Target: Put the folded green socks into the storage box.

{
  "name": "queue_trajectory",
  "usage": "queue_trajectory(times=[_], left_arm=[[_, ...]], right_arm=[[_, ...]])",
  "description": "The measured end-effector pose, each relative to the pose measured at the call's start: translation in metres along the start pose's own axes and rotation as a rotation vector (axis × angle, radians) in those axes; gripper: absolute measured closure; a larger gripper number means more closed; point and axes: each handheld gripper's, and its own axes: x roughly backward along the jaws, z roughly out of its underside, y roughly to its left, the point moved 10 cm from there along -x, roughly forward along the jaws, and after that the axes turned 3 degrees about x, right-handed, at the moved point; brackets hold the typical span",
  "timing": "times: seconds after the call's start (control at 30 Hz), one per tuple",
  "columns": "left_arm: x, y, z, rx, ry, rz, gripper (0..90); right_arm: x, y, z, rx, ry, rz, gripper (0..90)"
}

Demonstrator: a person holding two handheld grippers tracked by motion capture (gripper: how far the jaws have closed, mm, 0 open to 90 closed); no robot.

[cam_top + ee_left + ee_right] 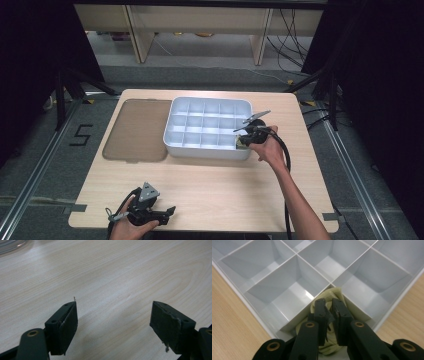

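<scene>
My left gripper (165, 212) idles wide open, holding nothing, bottom left. Right gripper (329, 312) is nearly shut, pinching a yellow cloth (334, 293) in the box's (207, 150) near-right corner cell. Looks like I'm wiping it; neighbouring cell probably next.

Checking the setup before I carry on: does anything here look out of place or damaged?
A crumpled pale yellow cloth sits bunched in the corner cell of the white divided tray, under the right gripper. The tray's brown lid lies beside it.
</scene>
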Motion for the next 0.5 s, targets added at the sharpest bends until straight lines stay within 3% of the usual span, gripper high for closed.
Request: queue_trajectory(times=[0.2,0.23,0.33,0.37,0.5], left_arm=[[0.0,0.001,0.0,-0.012,0.0,-0.004,21.7],[0.0,0.002,0.0,-0.012,-0.001,-0.004,21.7],[0.001,0.002,0.0,-0.012,0.0,-0.008,21.8],[0.001,0.002,0.0,-0.006,-0.001,-0.009,21.7],[0.0,0.001,0.0,-0.006,-0.002,0.002,21.7]], right_arm=[[0.014,-0.003,-0.011,0.002,-0.1,0.007,73.7],[0.015,-0.003,-0.014,0.004,-0.14,0.011,70.8],[0.023,0.002,-0.014,-0.02,-0.129,0.006,63.5],[0.024,0.0,-0.015,-0.001,-0.148,0.019,59.9],[0.032,0.008,-0.019,-0.022,-0.193,-0.004,48.9]])
